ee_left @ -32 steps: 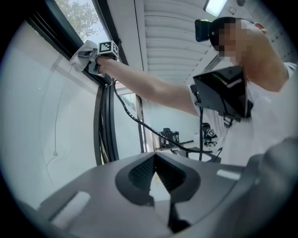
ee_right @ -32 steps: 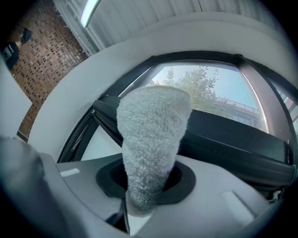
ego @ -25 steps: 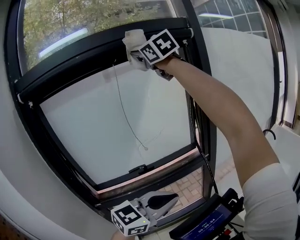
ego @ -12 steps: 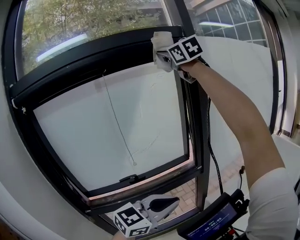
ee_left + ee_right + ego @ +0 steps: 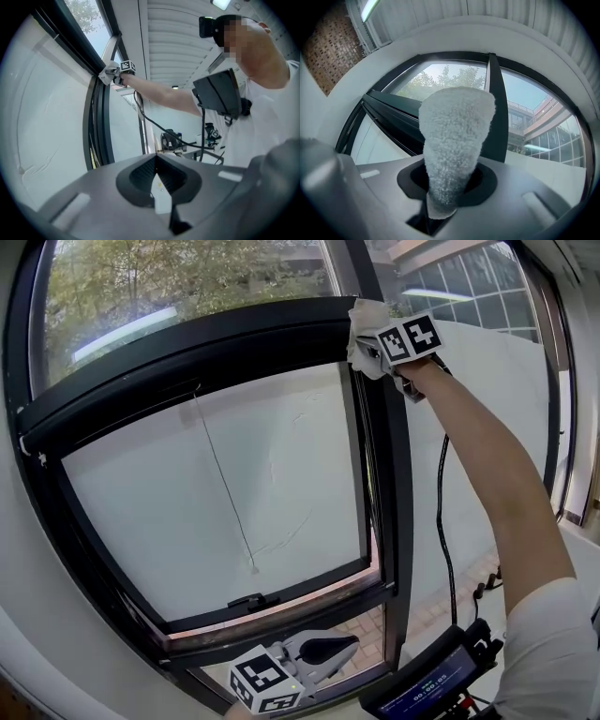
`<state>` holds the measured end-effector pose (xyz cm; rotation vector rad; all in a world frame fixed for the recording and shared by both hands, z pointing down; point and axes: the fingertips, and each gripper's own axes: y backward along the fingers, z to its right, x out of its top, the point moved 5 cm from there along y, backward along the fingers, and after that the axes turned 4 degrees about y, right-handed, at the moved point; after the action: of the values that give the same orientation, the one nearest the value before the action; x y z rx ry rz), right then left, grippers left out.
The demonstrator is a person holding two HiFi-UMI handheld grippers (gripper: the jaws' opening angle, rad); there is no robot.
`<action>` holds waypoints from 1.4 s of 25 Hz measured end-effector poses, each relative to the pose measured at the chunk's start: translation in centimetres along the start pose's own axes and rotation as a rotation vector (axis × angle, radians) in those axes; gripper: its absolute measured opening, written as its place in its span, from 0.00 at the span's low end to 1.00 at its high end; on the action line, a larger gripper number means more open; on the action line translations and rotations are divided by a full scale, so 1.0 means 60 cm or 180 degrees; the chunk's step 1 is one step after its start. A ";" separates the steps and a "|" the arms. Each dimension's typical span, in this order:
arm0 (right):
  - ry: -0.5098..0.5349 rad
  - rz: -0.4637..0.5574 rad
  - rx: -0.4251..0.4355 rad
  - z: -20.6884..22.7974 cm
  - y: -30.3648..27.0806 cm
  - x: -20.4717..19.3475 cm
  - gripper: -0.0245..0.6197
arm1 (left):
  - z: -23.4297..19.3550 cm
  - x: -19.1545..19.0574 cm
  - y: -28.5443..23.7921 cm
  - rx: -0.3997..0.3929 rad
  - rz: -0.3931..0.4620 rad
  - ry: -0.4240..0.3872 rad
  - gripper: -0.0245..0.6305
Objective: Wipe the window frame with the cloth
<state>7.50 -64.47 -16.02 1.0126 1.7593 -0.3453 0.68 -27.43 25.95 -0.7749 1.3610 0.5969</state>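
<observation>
cloth in right gripper at window frame corner, contact hidden

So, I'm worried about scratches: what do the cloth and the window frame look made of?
Cloth: soft, pale terry or microfibre by its nubbly pile, clamped in the right tongs. Frame: probably painted or coated metal, black and smooth with a dull sheen; plastic can't be ruled out.
</observation>
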 end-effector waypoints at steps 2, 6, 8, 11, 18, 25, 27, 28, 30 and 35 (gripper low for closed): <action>0.0089 -0.0014 -0.0013 0.006 0.004 0.000 0.20 | 0.001 -0.004 -0.010 -0.0002 -0.0011 0.0015 0.07; 0.0271 -0.0007 -0.0004 0.011 0.021 0.011 0.20 | 0.005 -0.003 -0.031 -0.0027 -0.0020 0.0017 0.07; 0.0354 0.0001 -0.0012 0.015 0.034 0.024 0.20 | 0.010 0.001 -0.041 -0.0038 -0.0015 0.0005 0.07; 0.0858 -0.0138 -0.0243 0.023 0.052 0.038 0.20 | 0.017 0.005 -0.051 -0.0068 -0.0003 -0.0013 0.07; 0.3053 -0.0887 -0.0722 -0.011 0.051 0.012 0.20 | 0.021 -0.004 -0.057 -0.0070 0.0005 0.0023 0.07; 0.3636 -0.1203 -0.0506 -0.047 0.022 -0.089 0.20 | 0.019 -0.015 -0.047 0.0070 -0.0017 0.0069 0.07; 0.3641 -0.1218 -0.0461 -0.054 0.022 -0.111 0.20 | 0.019 -0.017 -0.044 0.0099 -0.0028 0.0084 0.07; 0.3633 -0.1218 -0.0446 -0.057 0.023 -0.120 0.20 | 0.019 -0.018 -0.042 0.0114 -0.0038 0.0081 0.07; 0.3611 -0.1236 -0.0410 -0.063 0.027 -0.137 0.20 | 0.017 -0.018 -0.038 0.0162 -0.0061 0.0044 0.07; 0.3628 -0.1345 -0.0227 -0.087 0.039 -0.200 0.20 | 0.019 -0.015 -0.029 0.0214 -0.0069 -0.0008 0.07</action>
<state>7.36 -65.33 -2.79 0.8088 3.0005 0.0933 2.58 -27.57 27.14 -0.7336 1.3620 0.5321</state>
